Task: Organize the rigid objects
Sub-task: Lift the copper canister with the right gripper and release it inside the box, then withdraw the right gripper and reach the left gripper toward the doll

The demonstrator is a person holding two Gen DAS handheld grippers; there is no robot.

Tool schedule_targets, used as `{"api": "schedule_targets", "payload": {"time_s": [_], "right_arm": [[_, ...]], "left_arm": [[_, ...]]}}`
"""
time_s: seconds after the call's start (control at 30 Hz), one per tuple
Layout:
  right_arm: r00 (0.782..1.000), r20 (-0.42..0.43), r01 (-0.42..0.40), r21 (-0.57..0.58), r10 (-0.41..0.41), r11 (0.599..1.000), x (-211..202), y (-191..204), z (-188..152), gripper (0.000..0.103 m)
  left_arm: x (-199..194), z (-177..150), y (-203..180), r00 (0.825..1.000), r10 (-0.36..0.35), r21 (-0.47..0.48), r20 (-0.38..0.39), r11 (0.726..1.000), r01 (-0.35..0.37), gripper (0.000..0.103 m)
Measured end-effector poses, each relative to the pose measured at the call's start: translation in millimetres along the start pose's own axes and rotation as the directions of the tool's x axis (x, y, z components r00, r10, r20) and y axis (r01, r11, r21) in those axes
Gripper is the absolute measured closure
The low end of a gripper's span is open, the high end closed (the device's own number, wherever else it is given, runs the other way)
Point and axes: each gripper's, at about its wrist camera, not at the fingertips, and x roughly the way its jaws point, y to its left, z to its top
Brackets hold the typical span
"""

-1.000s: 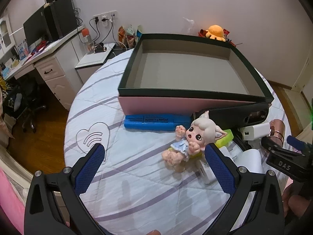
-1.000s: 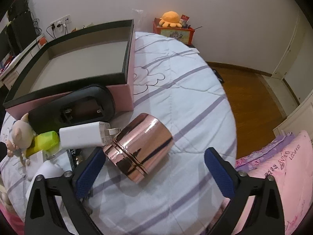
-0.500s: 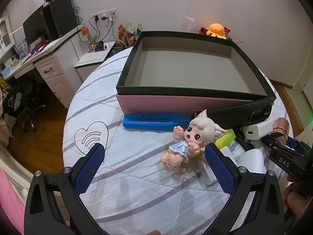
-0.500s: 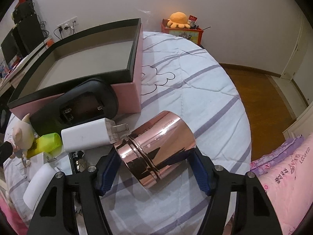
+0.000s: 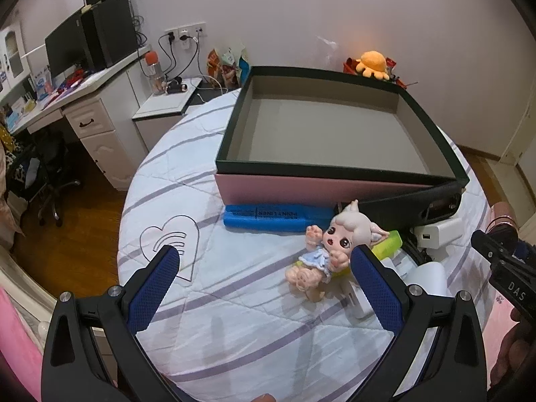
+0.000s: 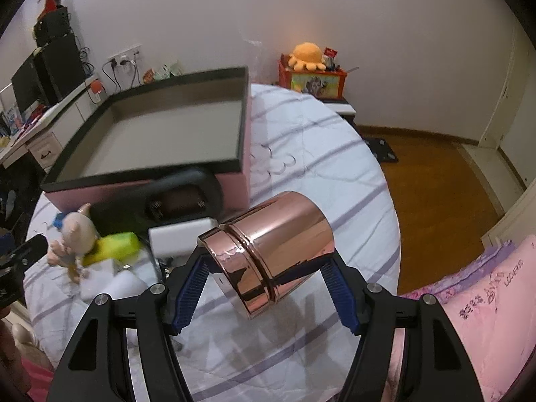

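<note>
My right gripper (image 6: pixel 268 284) is shut on a shiny rose-gold tin (image 6: pixel 271 244) and holds it tilted above the bed cover. The tin's edge shows at the right of the left wrist view (image 5: pixel 500 216). An open pink box with a dark rim (image 5: pixel 335 171) (image 6: pixel 150 167) stands behind, empty inside. My left gripper (image 5: pixel 264 284) is open and empty above the cover, near a small doll (image 5: pixel 335 244) (image 6: pixel 75 234). By the doll lie a blue case (image 5: pixel 274 217), a green block (image 5: pixel 388 243) (image 6: pixel 114 246), a white charger (image 5: pixel 439 234) (image 6: pixel 181 238) and a black case (image 5: pixel 408 207) (image 6: pixel 174 197).
The round bed (image 5: pixel 234 318) (image 6: pixel 335 154) drops to wood floor at its edges. A desk with drawers (image 5: pixel 93 127) stands left. An orange plush on a red box (image 6: pixel 311 70) sits by the far wall. A pink blanket (image 6: pixel 475 301) lies at the right.
My right gripper has closed on the rose-gold tin and lifted it off the cover. My left gripper has drifted slightly and stays open.
</note>
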Motion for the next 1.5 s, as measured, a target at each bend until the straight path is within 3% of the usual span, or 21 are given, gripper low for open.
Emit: {"api": "schedule_targets", "payload": {"time_s": [0.2,0.47,0.7,0.83,0.93,1.07,1.3,1.5], "right_arm": [[0.998,0.044,-0.042,-0.029,0.043,0.999,-14.2,19.5,13.4,0.035],[0.985,0.118,-0.108,-0.139,0.125,0.984,-1.4,70.4,75.0,0.035],[0.99,-0.009,-0.141,-0.124,0.141,0.982,67.2,81.1,102.6,0.035],[0.99,-0.087,-0.119,-0.127,0.109,0.985,94.6,81.3,98.0,0.034],[0.994,-0.09,-0.082,-0.16,0.068,0.984,98.9,85.9,93.9,0.034],[0.991,-0.091,-0.112,-0.152,0.099,0.982,95.8,83.6,92.4,0.023],[0.991,-0.026,-0.134,-0.131,0.132,0.982,63.7,74.3,86.4,0.023],[0.984,0.045,-0.169,-0.086,0.173,0.982,11.7,53.8,64.1,0.022]], "left_arm": [[-3.5,7.2,9.5,1.0,0.005,-0.016,0.02,1.0,-0.005,0.0],[2.6,30.4,21.8,0.998,0.045,-0.039,0.051,0.998,-0.043,0.0],[26.7,37.8,33.1,0.997,0.072,-0.056,0.011,0.996,-0.071,0.0],[35.6,35.1,31.9,0.999,0.048,-0.053,-0.011,0.997,-0.048,0.0],[37.9,31.7,26.9,0.999,0.034,-0.036,-0.018,0.999,-0.035,0.0],[37.1,26.5,22.0,1.0,0.005,-0.027,-0.028,1.0,-0.006,0.0],[23.9,18.1,15.4,1.0,-0.014,-0.015,-0.012,1.0,0.013,0.0],[16.2,8.1,5.1,0.999,-0.05,0.006,-0.011,0.999,0.05,0.0]]}}
